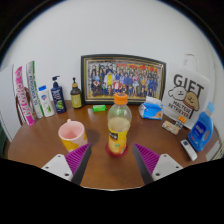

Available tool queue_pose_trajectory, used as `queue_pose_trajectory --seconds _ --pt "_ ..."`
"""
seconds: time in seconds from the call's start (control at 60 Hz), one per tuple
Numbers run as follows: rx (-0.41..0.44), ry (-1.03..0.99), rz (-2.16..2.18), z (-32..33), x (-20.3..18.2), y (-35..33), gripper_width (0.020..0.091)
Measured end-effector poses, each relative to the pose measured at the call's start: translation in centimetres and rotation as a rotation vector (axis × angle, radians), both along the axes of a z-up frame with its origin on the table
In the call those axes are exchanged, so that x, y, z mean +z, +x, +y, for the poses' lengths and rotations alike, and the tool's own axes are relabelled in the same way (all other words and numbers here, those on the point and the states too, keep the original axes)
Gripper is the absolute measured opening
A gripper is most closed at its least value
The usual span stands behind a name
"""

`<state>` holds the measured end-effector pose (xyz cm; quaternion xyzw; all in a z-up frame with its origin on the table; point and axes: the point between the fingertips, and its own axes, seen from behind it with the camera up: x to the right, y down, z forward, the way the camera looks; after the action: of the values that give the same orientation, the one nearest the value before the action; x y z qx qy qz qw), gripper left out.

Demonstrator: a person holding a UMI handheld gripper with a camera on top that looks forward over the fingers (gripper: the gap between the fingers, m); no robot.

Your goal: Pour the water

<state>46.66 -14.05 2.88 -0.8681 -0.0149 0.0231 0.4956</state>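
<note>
— Orange liquid is sitting in the bottle [118,126], which is standing upright mid-table [40,150], just ahead of the fingers.

— And the gripper [112,160]?

— It's hanging released, fingers spread wide, gripping nothing; the bottle is lining up with the gap between them.

— What's standing beside it?

— A pink cup [72,134] is sitting just left of it. A framed photo [123,78] is leaning along the table's back edge.

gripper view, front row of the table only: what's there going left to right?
Pink plastic cup → clear plastic bottle of orange drink with an orange cap, standing ahead of the open claw → white rectangular remote-like item → blue pouch.
</note>
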Motion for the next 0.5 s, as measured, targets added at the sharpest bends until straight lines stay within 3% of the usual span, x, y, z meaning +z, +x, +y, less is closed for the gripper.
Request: queue_pose_trajectory --seconds 0.233,0.5 --pt "-0.066 -0.012 -0.066 -12.1 6.0 -3.6 0.0854" --pt "-0.110 -0.017 -0.046 -19.5 7.7 -7.1 0.0854"
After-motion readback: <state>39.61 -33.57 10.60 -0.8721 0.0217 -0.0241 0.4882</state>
